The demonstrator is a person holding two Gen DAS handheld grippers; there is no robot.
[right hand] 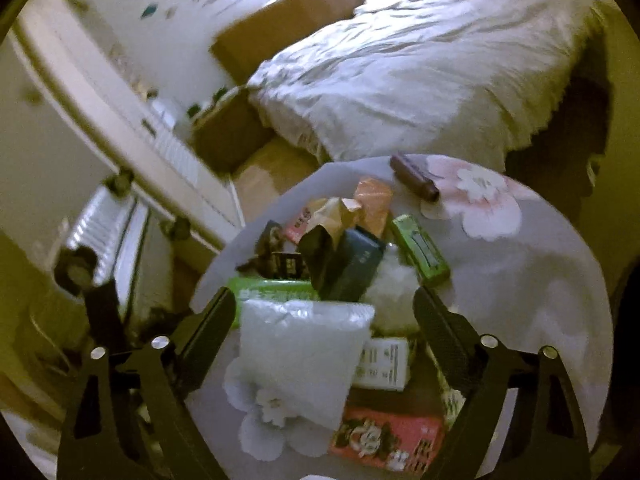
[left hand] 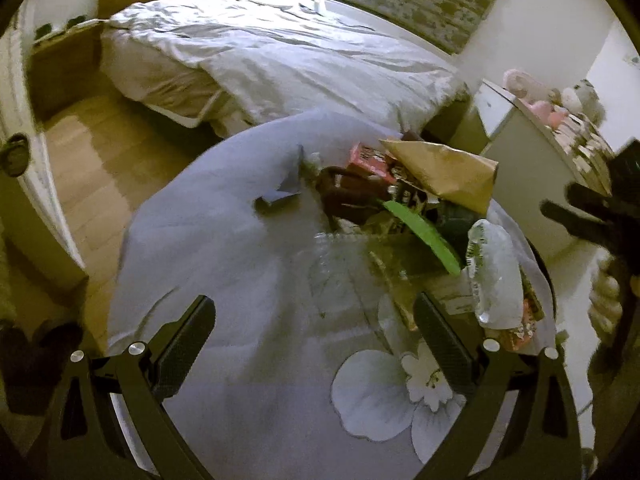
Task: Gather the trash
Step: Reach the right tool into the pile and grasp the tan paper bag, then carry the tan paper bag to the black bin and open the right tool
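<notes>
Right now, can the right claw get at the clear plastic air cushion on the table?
Probably yes. The right claw stands open with the clear air cushion lying between its fingers, on top of the pile, nothing covering it. The pads do not yet press on it.

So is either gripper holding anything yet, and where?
Nothing is held. The left gripper and right gripper are both open; the clear plastic bag lies between the right one's fingers, ungripped.

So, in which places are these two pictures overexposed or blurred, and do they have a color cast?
Left wrist view: the window above the bed is blown out white, the trash pile is slightly smeared, and the edges look yellowish. Right wrist view: glare at top centre, the cupboard doors at left are motion-blurred, the plastic bag is soft, and the rim has a yellow-green cast. Both views bend straight lines.
</notes>
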